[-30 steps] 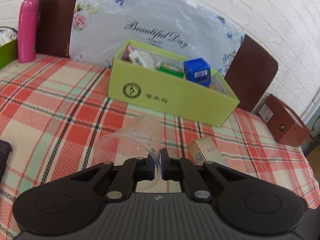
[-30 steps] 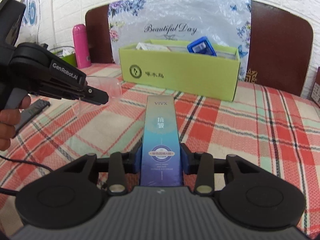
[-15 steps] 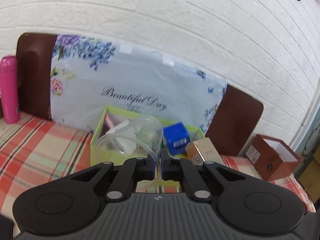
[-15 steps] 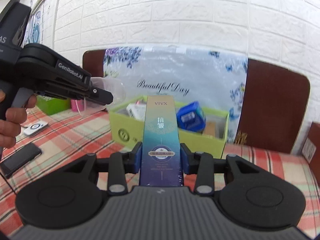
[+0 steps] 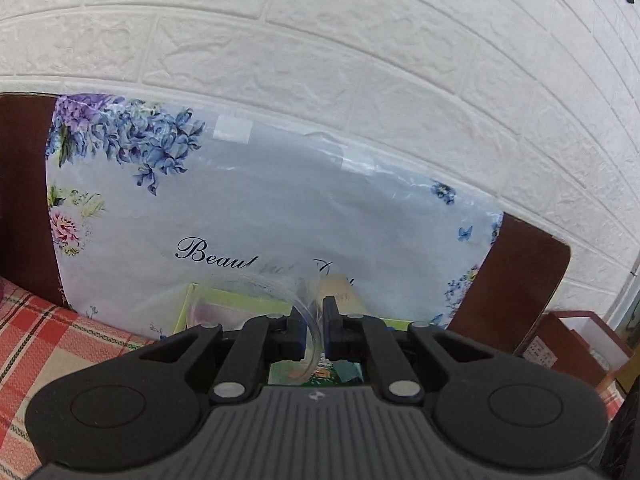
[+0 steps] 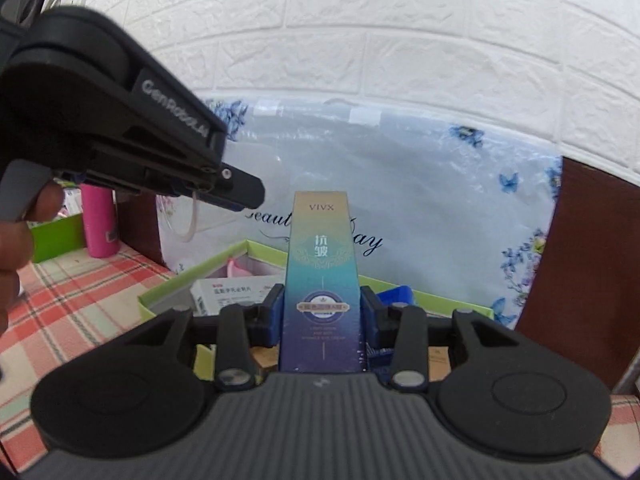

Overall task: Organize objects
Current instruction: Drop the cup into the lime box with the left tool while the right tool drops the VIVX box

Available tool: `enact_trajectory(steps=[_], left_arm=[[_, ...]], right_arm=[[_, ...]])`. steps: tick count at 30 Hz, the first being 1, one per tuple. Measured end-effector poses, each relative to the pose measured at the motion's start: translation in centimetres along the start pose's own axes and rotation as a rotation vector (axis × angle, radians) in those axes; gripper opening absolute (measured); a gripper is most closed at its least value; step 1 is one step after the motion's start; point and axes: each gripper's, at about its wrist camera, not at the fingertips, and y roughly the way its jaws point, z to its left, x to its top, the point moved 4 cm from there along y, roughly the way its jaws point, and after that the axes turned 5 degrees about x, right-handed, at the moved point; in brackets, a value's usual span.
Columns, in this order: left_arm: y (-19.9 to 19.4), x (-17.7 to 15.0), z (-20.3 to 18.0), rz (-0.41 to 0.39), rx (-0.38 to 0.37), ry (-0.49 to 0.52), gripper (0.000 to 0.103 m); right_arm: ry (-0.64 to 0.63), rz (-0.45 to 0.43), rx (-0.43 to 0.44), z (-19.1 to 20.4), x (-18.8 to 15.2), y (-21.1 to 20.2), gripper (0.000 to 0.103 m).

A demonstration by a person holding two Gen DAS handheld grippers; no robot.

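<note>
My left gripper [image 5: 314,330] is shut on the rim of a clear plastic cup [image 5: 256,284] and holds it in the air over the green box [image 5: 188,304]. In the right wrist view the left gripper [image 6: 240,194] shows at the upper left with the cup [image 6: 188,220] hanging under it. My right gripper [image 6: 322,320] is shut on a tall VIVX carton [image 6: 322,276], blue and gold, upright above the green box [image 6: 168,296]. The box holds a white medicine packet [image 6: 232,290], a blue item [image 6: 394,294] and a pink item [image 6: 236,270].
A floral "Beautiful Day" bag [image 5: 280,216] leans on brown chair backs [image 5: 516,280] by the white brick wall. A pink bottle [image 6: 100,220] and a second green box [image 6: 56,236] stand at the left on the plaid tablecloth [image 6: 80,300]. A brown box [image 5: 576,344] sits at the right.
Both grippers have risen and moved forward to over the green box, carrying the cup and the carton. The table has dropped low in both views.
</note>
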Motion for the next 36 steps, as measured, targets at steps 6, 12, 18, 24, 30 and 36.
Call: enact_trajectory(steps=[6,12,18,24,30,36], left_arm=[[0.6,-2.7,2.0,-0.007,0.066,0.005,0.077],[0.3,-2.9,2.2,0.035,0.060,-0.048,0.078],[-1.8,-3.2,1.7,0.029,0.059,-0.042,0.081],[-5.0,-3.9,0.6,0.041,0.114,0.002,0.086],[-8.9,-6.0,-0.8,0.079,0.228,0.077,0.093],[-11.5,-9.2,-2.0,0.122,0.266,0.124,0.096]], right_arm=[[-0.074,-0.062,-0.102,0.2,-2.4,-0.1,0.077],[-0.096,-0.080,-0.128,0.2,-2.6,-1.1,0.102],[-0.079,-0.056,-0.156,-0.1,-2.8,-2.1,0.103],[-0.040,-0.006,-0.199,-0.1,-3.1,-3.8,0.103],[0.058,-0.007,-0.149,0.4,-3.6,-9.2,0.103],[0.141,0.057,-0.179,-0.2,-6.3,-13.7,0.103]])
